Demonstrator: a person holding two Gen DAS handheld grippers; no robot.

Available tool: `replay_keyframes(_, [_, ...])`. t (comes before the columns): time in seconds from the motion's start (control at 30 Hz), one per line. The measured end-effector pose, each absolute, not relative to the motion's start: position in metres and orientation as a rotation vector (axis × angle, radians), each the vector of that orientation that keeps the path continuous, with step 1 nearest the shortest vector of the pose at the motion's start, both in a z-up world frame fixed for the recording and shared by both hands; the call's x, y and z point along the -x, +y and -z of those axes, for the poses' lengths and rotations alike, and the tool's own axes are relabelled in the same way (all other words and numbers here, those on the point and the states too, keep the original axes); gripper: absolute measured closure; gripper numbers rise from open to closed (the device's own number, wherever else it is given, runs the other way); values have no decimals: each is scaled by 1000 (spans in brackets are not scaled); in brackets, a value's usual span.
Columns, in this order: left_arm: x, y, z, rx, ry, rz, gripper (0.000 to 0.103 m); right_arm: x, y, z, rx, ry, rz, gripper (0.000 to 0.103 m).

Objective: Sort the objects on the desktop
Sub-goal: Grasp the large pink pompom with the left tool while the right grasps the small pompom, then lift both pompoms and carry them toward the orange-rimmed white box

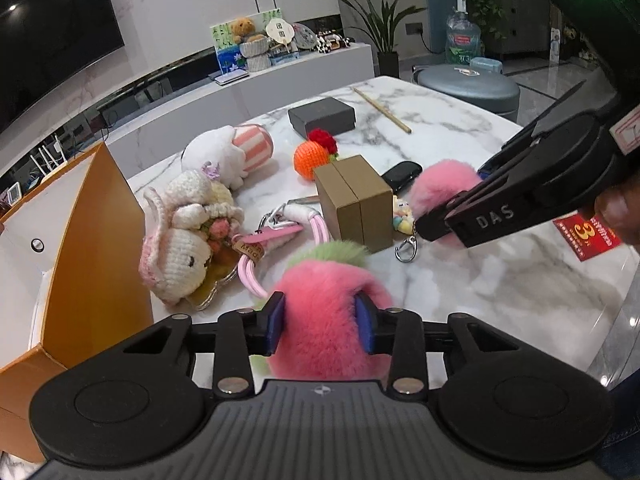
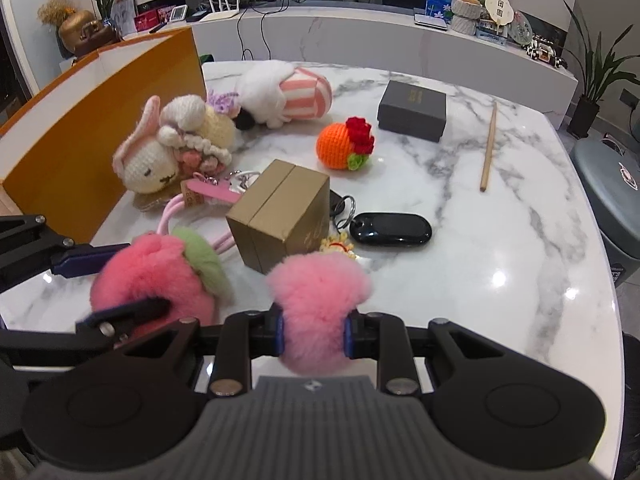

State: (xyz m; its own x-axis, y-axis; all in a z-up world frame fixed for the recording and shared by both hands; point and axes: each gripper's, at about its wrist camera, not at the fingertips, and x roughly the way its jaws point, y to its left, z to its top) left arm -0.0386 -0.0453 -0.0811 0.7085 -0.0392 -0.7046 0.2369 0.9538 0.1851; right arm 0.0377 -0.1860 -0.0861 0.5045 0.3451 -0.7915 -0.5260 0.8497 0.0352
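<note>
**Inspector:** Left wrist view first. Your left gripper (image 1: pixel 320 322) is clamped on the pink-and-green furry pompom (image 1: pixel 328 304), blue pads sunk into the fur on both sides. It sits near the table's (image 1: pixel 460 280) near edge. I judge the grip is deep so that the soft fur cannot slip out.

**Operator:** And the other tool in that view?

**Inspector:** Your right gripper (image 1: pixel 436 226) comes in from the right and pinches the pale pink pompom (image 1: pixel 440 184), just beside the brown box (image 1: pixel 354 200). A metal clasp (image 1: pixel 406 248) hangs below it, so it is a key charm.

**Operator:** The right wrist view?

**Inspector:** It confirms this. The right jaws stand narrow and squeeze the pale pink pompom (image 2: pixel 316 304) at its waist; the right gripper (image 2: pixel 314 334) holds it near the near edge. The left gripper (image 2: pixel 120 284) grips the pink-and-green pompom (image 2: pixel 156 276) to its left, the two pompoms near but apart. The black key fob (image 2: pixel 390 230) lies just beyond, beside the brown box (image 2: pixel 280 216).

**Operator:** Where should they go?

**Inspector:** Probably the orange box (image 2: pixel 100 120) at the left edge, which stands open. Whether either pompom is clear of the tabletop I cannot tell. Mind the pink strap (image 1: pixel 248 276) trailing near the left one.
</note>
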Motion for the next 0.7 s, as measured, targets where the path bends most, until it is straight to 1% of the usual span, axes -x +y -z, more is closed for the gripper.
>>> replay_keyframes(0.03, [36, -46, 84, -273, 792, 166, 54, -37, -186, 86, 220, 899, -531, 76])
replay_keyframes(0.1, [34, -46, 89, -267, 815, 152, 42, -37, -186, 86, 219, 900, -535, 76])
replay_keyframes(0.17, [32, -45, 94, -254, 832, 149, 37, -36, -186, 85, 217, 898, -537, 76])
replay_keyframes(0.53, [21, -36, 108, -194, 868, 149, 36, -34, -185, 85, 216, 897, -538, 76])
replay_keyframes(0.6, [20, -34, 108, -175, 866, 144, 42, -34, -185, 85, 216, 896, -539, 75])
replay_keyframes(0.7, [21, -34, 107, -174, 851, 131, 47, -33, -185, 85, 215, 896, -541, 75])
